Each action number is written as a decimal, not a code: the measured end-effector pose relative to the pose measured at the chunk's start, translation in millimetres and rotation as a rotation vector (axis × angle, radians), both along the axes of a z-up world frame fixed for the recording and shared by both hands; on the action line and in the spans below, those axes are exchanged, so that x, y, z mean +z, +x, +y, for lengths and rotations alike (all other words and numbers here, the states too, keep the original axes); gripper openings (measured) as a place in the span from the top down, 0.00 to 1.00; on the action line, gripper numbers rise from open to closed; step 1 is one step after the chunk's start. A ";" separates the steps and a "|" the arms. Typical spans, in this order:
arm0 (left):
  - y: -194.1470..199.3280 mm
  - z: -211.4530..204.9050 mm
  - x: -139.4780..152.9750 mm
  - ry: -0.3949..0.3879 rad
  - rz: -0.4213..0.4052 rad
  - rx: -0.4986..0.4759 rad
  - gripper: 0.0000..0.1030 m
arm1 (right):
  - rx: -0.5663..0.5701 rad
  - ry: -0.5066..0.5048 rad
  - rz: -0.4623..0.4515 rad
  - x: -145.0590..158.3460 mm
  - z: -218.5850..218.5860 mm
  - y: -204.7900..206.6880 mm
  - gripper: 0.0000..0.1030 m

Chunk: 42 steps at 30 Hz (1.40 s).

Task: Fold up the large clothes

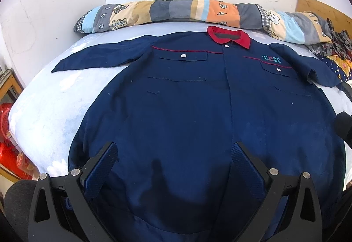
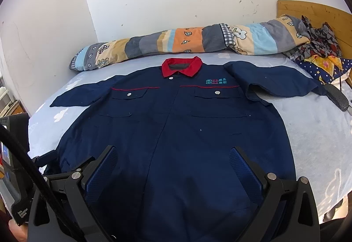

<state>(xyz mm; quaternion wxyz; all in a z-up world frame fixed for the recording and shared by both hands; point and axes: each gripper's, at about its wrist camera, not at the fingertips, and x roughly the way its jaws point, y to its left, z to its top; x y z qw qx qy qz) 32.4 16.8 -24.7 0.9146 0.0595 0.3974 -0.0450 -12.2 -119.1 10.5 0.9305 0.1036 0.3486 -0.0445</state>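
A navy work jacket (image 1: 187, 99) with a red collar (image 1: 228, 36) lies flat and face up on the bed, sleeves spread to both sides. It also shows in the right wrist view (image 2: 176, 123), with its red collar (image 2: 181, 67) at the far end. My left gripper (image 1: 175, 151) is open and empty, hovering over the jacket's lower hem. My right gripper (image 2: 173, 154) is open and empty too, over the hem further right. The left sleeve (image 1: 96, 56) points left; the right sleeve (image 2: 275, 81) is creased near the shoulder.
A pale blue sheet (image 1: 50, 110) covers the bed. A rolled patchwork quilt (image 1: 176, 11) lies along the white wall. Crumpled patterned clothes (image 2: 319, 53) sit by the wooden headboard (image 2: 312, 11). A black object (image 2: 336, 93) lies at the right. Red bags (image 1: 8, 143) stand beside the bed.
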 end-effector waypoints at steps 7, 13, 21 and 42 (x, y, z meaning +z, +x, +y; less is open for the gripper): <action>-2.0 -1.5 0.2 0.013 -0.010 -0.009 0.00 | 0.011 -0.003 0.001 -1.4 1.9 -0.7 0.00; -3.1 -2.2 0.1 0.013 -0.016 -0.008 0.00 | 0.016 0.002 0.000 -2.5 3.6 -1.9 0.00; -2.7 -2.1 0.4 0.012 -0.015 -0.010 0.00 | 0.020 0.018 0.002 -3.5 2.8 -2.6 0.00; -5.4 -5.5 0.7 0.014 -0.023 -0.012 0.00 | 0.024 0.033 0.009 -5.2 2.1 -1.7 0.00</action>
